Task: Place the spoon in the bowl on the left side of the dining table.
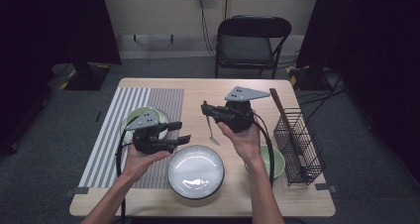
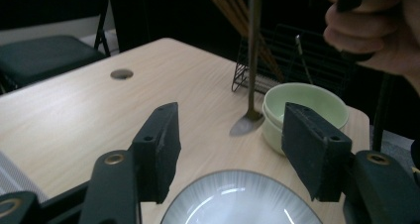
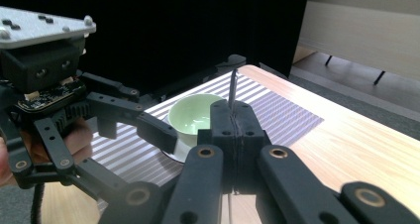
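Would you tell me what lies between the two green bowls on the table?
In the high view, the white plate lies between the left green bowl and the right one.

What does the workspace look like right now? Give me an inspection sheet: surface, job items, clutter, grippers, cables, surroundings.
Surface: wooden table, striped placemat at left.
Job's things: spoon hanging bowl-down from the right gripper; white plate at the near edge.
Clutter: green bowl at right, another green bowl on the placemat, wire rack with chopsticks.
Grippers: right shut on spoon; left gripper open, nothing between the jaws.
Cables: one trailing from each gripper.
Surroundings: folding chair, dark curtains.
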A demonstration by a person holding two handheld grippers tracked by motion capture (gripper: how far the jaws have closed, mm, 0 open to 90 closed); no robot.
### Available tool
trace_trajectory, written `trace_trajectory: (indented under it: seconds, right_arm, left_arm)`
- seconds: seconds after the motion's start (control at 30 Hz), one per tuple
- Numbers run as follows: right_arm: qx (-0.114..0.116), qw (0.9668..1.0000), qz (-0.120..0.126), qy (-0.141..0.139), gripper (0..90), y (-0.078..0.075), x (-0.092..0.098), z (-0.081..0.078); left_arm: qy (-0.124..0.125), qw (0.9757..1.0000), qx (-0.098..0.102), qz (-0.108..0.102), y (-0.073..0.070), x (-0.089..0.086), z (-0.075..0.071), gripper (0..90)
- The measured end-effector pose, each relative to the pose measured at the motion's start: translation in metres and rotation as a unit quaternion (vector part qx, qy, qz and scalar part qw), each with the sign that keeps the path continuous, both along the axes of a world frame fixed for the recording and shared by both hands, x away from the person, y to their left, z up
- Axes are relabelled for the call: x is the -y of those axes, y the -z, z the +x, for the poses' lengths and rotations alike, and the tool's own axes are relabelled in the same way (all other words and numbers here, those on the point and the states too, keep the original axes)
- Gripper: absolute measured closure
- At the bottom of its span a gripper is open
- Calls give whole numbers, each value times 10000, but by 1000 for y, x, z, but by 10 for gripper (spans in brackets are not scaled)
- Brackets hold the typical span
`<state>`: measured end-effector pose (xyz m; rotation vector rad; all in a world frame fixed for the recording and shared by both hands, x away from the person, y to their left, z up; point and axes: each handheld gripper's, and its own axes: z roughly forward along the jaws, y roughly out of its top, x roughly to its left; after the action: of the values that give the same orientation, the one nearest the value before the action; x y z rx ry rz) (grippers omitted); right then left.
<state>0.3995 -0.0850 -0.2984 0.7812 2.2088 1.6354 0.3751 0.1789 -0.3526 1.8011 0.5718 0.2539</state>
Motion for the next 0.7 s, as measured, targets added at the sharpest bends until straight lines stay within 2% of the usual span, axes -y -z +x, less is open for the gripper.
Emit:
trace_trajectory:
  seconds: [0.07,0.17,0.2,0.3,0.4,0.47,0.7]
  right_arm:
    - [-12,10000,27,-57,900,-1,-5,0]
    - [-16,9998,74,-159,900,-1,-13,-1]
    - [-24,9998,88,-195,900,0,-15,0]
    - [-49,9994,142,-298,900,3,-21,-1]
    - [-91,9993,147,-338,900,6,-26,0]
    - [-125,9992,156,-359,900,8,-28,0]
    - [-140,9981,265,-535,900,12,-36,-2]
  left_arm:
    - [-9,9999,164,-25,-4,4,1,435]
    - [14,9997,247,15,-8,10,2,463]
    - [59,9998,204,-59,-7,12,2,480]
    - [92,9996,264,-1,-6,16,4,524]
    - [75,9998,201,-31,-4,16,7,560]
    - [74,9997,219,-11,-5,15,7,653]
    - [85,9998,151,-116,-1,10,13,725]
